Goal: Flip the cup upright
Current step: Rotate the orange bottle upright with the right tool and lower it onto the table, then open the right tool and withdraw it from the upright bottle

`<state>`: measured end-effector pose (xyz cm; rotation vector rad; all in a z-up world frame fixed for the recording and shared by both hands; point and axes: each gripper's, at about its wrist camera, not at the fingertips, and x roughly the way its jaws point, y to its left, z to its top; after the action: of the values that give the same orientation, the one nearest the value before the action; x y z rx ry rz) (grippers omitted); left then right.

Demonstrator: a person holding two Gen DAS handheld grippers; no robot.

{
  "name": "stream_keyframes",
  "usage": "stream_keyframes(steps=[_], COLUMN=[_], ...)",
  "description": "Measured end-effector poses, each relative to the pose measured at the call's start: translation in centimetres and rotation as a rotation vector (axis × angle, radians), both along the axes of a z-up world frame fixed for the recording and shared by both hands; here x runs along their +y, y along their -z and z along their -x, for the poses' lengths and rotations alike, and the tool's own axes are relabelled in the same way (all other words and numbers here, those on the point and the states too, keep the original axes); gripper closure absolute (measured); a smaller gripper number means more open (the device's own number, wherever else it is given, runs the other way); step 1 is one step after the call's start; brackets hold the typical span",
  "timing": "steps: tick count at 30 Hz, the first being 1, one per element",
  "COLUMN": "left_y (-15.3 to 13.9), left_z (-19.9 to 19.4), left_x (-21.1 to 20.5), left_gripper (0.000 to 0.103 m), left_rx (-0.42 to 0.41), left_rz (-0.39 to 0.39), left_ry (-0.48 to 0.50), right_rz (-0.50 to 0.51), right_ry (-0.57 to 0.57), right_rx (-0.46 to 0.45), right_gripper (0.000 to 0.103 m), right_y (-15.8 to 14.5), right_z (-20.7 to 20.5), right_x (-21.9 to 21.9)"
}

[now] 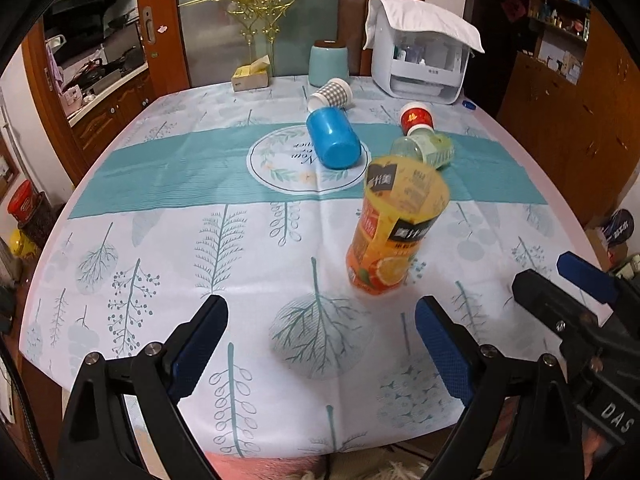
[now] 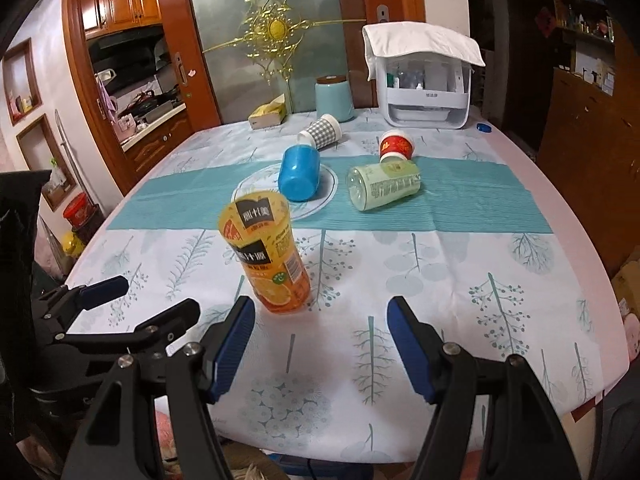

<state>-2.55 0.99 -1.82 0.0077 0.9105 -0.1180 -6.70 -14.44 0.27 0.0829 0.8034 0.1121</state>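
Observation:
An orange juice-label cup (image 1: 394, 228) stands upright on the tablecloth, open end up; it also shows in the right wrist view (image 2: 270, 254). Behind it several cups lie on their sides: a blue cup (image 1: 334, 138) (image 2: 299, 174), a pale green clear cup (image 1: 424, 148) (image 2: 382, 184), a red-and-white cup (image 1: 416, 118) (image 2: 396, 145) and a grey checked cup (image 1: 331, 94) (image 2: 322, 132). My left gripper (image 1: 320, 344) is open and empty, just short of the orange cup. My right gripper (image 2: 320, 340) is open and empty, to the right of the orange cup.
At the table's far edge stand a light blue canister (image 1: 329, 63), a yellow tissue box (image 1: 250, 76) and a white dispenser (image 1: 424, 64) draped with a cloth. Wooden cabinets (image 1: 576, 120) stand to the right. The near table edge (image 2: 320, 454) lies just below the grippers.

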Motion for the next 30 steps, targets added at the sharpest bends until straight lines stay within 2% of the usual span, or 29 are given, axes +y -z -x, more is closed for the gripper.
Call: stream_keyframes(steps=[7,19,30], left_y=[-0.2,-0.4,-0.5], left_z=[0.2,0.7,0.8], left_x=[-0.3,-1.0,-1.2], left_gripper=[0.009,0.009,0.009], left_rx=[-0.003,-0.032,-0.035], left_rz=[0.011,-0.034,-0.044], left_ry=[-0.048,-0.056,-0.060], right_rz=[-0.029,-0.009,-0.014], right_ry=[0.014,0.038,0.048], right_rx=[-0.004,-0.013,-0.011], right_gripper=[0.034,0.034,0.034], right_y=[-0.4,-0.4,-0.3], right_z=[0.2,0.5,0.6], right_x=[-0.3,-0.6,-0.9])
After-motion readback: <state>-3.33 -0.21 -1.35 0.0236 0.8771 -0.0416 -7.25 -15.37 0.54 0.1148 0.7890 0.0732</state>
